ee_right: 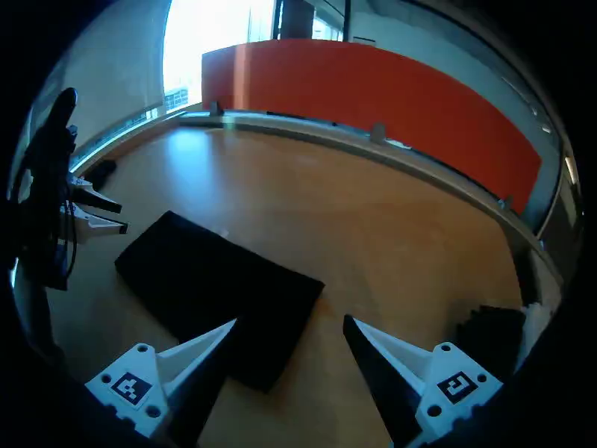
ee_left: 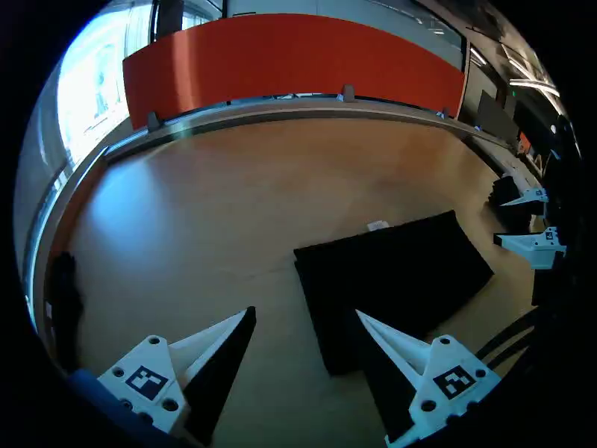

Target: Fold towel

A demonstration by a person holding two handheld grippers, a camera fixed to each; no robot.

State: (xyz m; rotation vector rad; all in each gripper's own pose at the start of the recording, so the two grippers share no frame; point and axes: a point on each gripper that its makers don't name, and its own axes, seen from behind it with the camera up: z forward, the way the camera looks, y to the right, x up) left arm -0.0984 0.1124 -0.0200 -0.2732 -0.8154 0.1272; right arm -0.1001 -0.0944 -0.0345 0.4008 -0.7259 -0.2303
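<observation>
A black towel (ee_left: 395,276) lies flat on the wooden table (ee_left: 224,209) as a folded rectangle. My left gripper (ee_left: 304,312) hovers open over the towel's near left corner, its right finger above the cloth and nothing between the fingers. In the right gripper view the towel (ee_right: 216,287) sits left of centre. My right gripper (ee_right: 289,320) is open above the towel's near corner, empty. Each gripper appears in the other's view at the towel's far side: the right gripper (ee_left: 498,220) and the left gripper (ee_right: 123,218), held by a dark-sleeved arm.
An orange partition (ee_left: 298,60) stands behind a metal rail along the table's far edge. A small white tag (ee_left: 378,225) lies just beyond the towel. A dark pile (ee_right: 492,328) sits at the table's right. Bare wood spreads beyond the towel.
</observation>
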